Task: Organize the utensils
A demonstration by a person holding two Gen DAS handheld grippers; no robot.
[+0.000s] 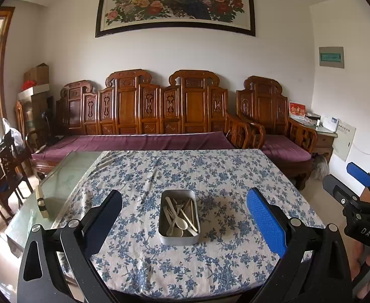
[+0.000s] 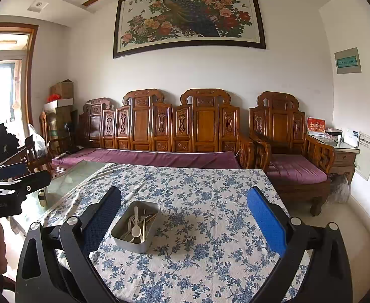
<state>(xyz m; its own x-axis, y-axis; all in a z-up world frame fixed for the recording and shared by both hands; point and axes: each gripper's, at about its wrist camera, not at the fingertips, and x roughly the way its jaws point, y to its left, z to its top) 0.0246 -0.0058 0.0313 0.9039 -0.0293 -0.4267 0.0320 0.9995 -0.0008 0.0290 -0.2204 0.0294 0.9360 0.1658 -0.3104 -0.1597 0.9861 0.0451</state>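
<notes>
Behind tin [image 1: 179, 237], carved sofa [image 1: 144, 111]

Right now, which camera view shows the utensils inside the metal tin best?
The left wrist view: it looks down into the metal tin, so the utensils show spread apart, spoons and sticks distinct. The right wrist view sees the tin obliquely; its near wall hides part of the utensils.
</notes>
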